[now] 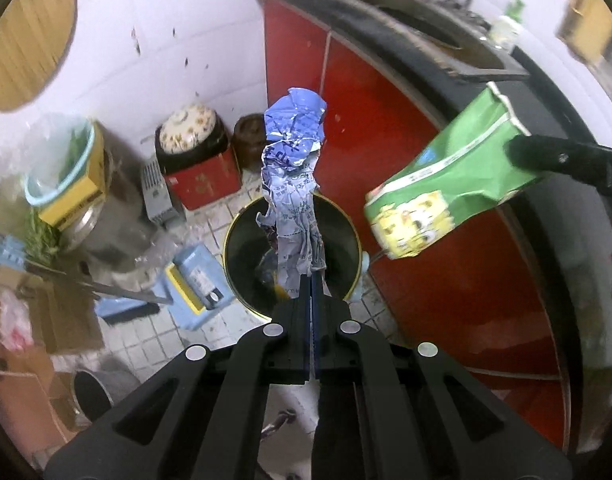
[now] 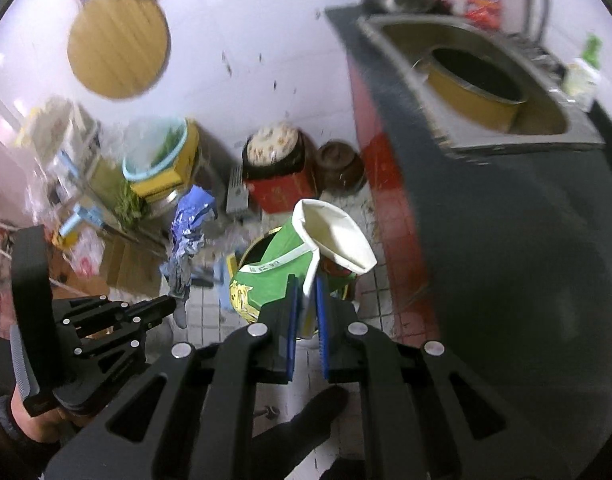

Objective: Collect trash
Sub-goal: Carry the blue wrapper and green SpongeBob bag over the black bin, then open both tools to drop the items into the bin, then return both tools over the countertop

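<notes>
My left gripper (image 1: 310,280) is shut on a crumpled blue and white wrapper (image 1: 294,168) and holds it above a round black bin with a gold rim (image 1: 347,220) on the tiled floor. The wrapper also shows in the right wrist view (image 2: 188,232), held by the left gripper (image 2: 170,304). My right gripper (image 2: 307,284) is shut on the rim of an open green carton (image 2: 274,272) with a white inside, above the same bin (image 2: 250,248). In the left wrist view the carton (image 1: 445,184) hangs at the right, beside the wrapper.
A red cabinet (image 1: 385,140) with a dark counter and a steel sink (image 2: 477,80) runs along the right. On the floor at the back stand a red box (image 1: 202,184), a brown jar (image 1: 248,140), a blue basin (image 1: 62,156), cardboard boxes (image 1: 66,320) and a blue stool (image 1: 194,284).
</notes>
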### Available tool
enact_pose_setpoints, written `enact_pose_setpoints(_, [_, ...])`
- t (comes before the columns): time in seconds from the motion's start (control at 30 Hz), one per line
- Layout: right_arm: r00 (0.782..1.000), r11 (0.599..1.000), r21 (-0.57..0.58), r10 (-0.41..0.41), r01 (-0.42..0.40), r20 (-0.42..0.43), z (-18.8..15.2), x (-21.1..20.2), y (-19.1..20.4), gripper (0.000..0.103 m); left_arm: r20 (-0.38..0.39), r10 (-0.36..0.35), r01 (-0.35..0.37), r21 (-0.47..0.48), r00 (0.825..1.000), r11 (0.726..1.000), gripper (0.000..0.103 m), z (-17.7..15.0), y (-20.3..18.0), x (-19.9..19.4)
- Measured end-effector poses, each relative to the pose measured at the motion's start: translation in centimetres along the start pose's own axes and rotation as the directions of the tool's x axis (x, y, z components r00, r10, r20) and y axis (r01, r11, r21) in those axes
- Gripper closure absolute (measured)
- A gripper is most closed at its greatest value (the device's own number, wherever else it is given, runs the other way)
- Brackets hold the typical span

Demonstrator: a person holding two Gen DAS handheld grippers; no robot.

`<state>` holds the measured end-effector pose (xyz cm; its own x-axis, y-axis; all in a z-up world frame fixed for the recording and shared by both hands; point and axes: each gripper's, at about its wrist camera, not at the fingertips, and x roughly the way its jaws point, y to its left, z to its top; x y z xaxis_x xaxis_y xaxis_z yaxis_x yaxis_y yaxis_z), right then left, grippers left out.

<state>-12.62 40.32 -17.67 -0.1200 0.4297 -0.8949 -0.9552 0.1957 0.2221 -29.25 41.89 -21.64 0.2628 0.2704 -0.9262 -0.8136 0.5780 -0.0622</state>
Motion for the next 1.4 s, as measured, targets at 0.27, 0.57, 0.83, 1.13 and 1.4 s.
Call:
enact_pose_setpoints(0.27, [0.989,0.998,-0.066,-0.031,0.021,-0.143,2.7,10.6,2.5,0.093,-0.050,-0.054,0.049,-0.087,0.997,0.995,0.103,0.3,3.9,7.4])
enact_pose_setpoints(0.57, [0.980,0.998,-0.060,-0.012,0.000,-0.198,4.4,14.2,2.1,0.018,-0.062,-0.048,0.041,-0.110,0.997,0.993,0.036,0.8,4.6,10.7])
enact_pose_setpoints(0.83, [0.990,1.000,-0.001,0.001,-0.001,-0.139,3.1,9.6,-0.1,0.018,-0.042,-0.039,0.035,-0.080,0.998,0.996,0.035,0.8,3.1,9.2])
enact_pose_setpoints(1.13, [0.999,0.993,0.115,-0.037,0.036,0.012,-0.7,-3.1,-4.5,0.017,0.068,-0.031,0.023,0.106,0.997,0.994,0.022,1.8,-3.6,1.3])
enact_pose_setpoints(1.4, [0.955,0.920,0.342,-0.254,0.190,0.153,-10.6,-18.7,-12.3,0.013,0.118,-0.195,0.138,0.377,0.974,0.916,0.012,2.3,-18.1,-6.0])
